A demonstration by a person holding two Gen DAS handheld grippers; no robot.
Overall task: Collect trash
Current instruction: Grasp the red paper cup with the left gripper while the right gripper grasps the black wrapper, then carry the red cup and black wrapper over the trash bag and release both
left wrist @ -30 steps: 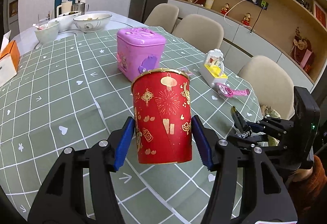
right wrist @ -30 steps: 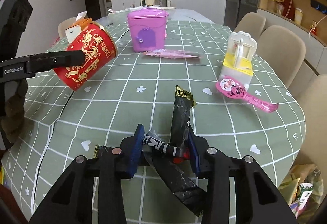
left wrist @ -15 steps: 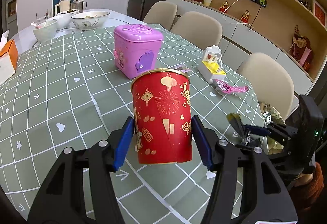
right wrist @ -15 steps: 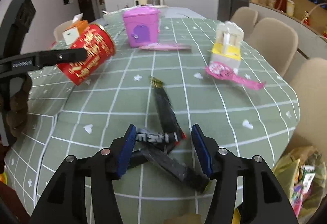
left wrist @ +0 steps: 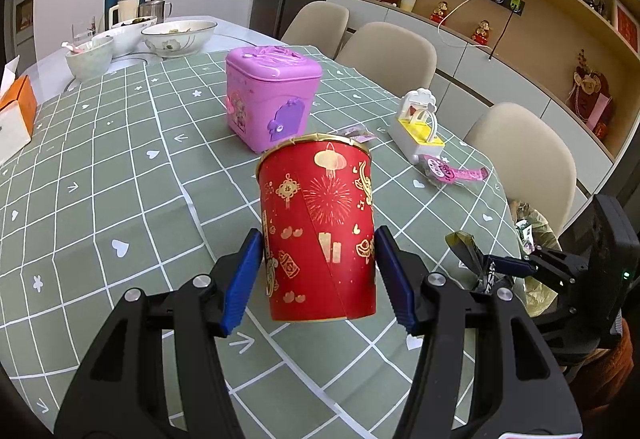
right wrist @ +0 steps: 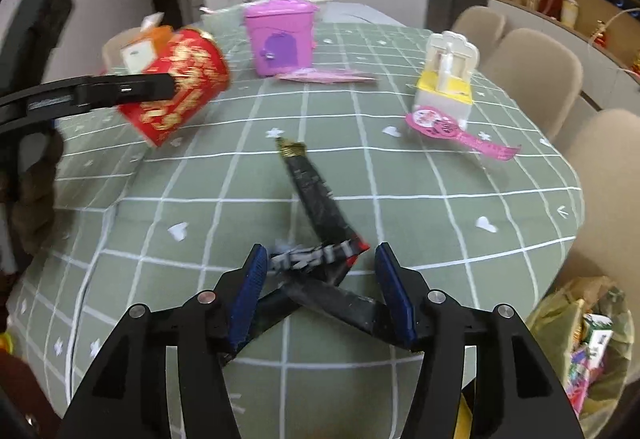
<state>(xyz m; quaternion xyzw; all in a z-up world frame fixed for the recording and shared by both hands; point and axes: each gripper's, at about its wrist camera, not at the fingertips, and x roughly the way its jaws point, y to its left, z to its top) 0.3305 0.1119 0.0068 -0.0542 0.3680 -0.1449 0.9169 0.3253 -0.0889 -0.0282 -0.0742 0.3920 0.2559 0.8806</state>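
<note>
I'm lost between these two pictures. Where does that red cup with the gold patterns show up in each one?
Left wrist view: the red paper cup sits centre, upright, clamped between the left hand-held gripper fingers.
Right wrist view: the same cup is upper left, tilted and blurred, behind a black gripper finger.
Shared landmark: the purple toy box, just beyond the cup in both.

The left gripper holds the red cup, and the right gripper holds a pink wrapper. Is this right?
Not quite. The left gripper does hold the red cup, but the right gripper holds a black wrapper, as the right wrist view shows.
</note>
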